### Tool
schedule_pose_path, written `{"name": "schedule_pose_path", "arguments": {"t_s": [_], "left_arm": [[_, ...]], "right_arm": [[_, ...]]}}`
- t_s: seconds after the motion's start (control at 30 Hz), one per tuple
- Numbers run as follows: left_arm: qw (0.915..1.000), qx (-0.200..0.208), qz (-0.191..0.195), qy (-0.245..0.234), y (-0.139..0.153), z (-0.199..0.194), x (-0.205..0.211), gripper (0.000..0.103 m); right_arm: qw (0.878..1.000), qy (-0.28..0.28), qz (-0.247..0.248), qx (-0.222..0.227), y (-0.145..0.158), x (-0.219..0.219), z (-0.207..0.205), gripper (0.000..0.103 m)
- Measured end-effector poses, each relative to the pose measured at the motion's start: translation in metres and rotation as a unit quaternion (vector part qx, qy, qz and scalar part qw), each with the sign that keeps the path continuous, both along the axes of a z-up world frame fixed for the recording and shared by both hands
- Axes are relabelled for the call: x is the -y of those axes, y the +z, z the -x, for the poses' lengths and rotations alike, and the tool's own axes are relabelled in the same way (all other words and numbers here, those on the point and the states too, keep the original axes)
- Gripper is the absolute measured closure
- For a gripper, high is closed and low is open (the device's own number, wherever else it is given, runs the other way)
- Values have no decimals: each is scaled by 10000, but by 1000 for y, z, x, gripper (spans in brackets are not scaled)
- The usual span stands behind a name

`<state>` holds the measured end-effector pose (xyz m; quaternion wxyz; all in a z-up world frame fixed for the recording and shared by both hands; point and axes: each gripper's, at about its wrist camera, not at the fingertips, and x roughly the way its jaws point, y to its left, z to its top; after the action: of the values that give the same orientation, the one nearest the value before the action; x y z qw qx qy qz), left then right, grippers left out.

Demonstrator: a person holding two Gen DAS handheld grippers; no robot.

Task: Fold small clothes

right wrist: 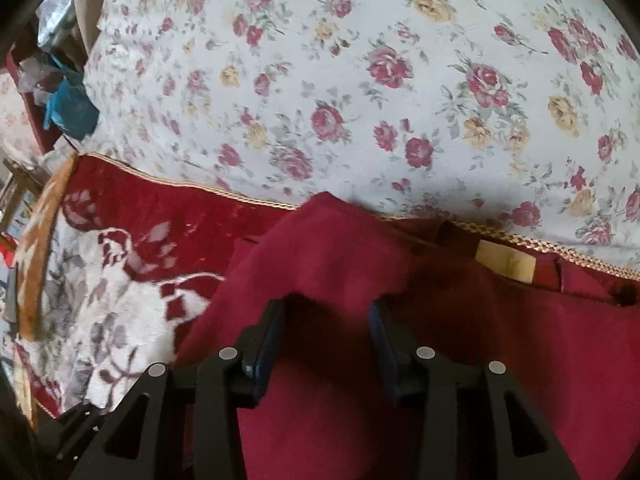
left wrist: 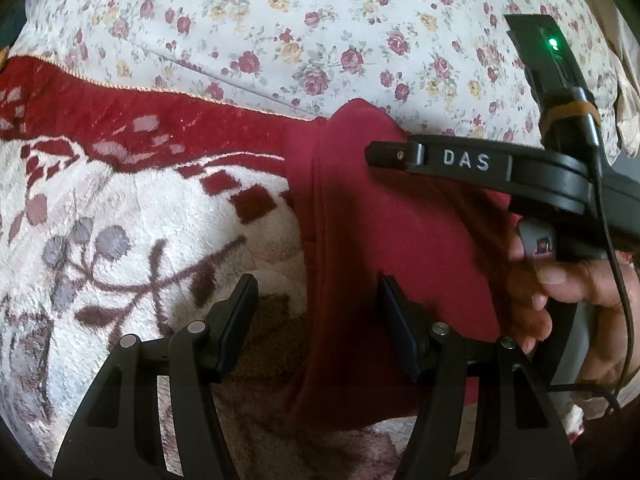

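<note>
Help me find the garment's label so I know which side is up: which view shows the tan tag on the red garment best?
The right wrist view: the tan tag lies exposed near the red garment's far edge. The left wrist view shows only folded red cloth, no tag.

Soft daylight falls evenly over the floral sheet [left wrist: 340,20], bright up top. The red garment [right wrist: 400,360] sits dim, with dark shadow between the gripper fingers. Both views bulge and go black at the corners. The right wrist view is smeared with blur; a green lamp [left wrist: 553,43] glares.
</note>
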<state>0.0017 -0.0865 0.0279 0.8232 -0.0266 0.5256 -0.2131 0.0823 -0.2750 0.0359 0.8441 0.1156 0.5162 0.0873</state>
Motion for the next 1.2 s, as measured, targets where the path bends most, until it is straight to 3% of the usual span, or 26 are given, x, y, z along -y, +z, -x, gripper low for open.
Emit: {"name": "schedule_pose_path", "arguments": {"t_s": [0.27,0.43,0.63,0.77,0.97,1.1,1.2], "left_arm": [[9995,-178,252,96,1,-2,-7,40],[9990,-224,360,147,2,-5,-9,40],[9989,-243,371,155,2,-5,-10,40],[9992,-212,309,141,1,-5,-8,40],[9995,-160,231,128,-1,-5,-5,39],[9996,-138,201,124,-1,-6,-4,38],[9997,-120,177,126,-2,-6,-3,37]], "right_arm": [[9999,40,-116,-65,-7,1,15,52],[9995,5,-303,-41,0,5,24,38],[9995,-26,127,292,16,17,52,37],[9973,-299,445,501,28,41,71,37],[9915,-852,919,340,25,100,92,37],[9806,-1401,1323,358,23,142,109,37],[9741,-1777,1336,403,24,173,119,34]]}}
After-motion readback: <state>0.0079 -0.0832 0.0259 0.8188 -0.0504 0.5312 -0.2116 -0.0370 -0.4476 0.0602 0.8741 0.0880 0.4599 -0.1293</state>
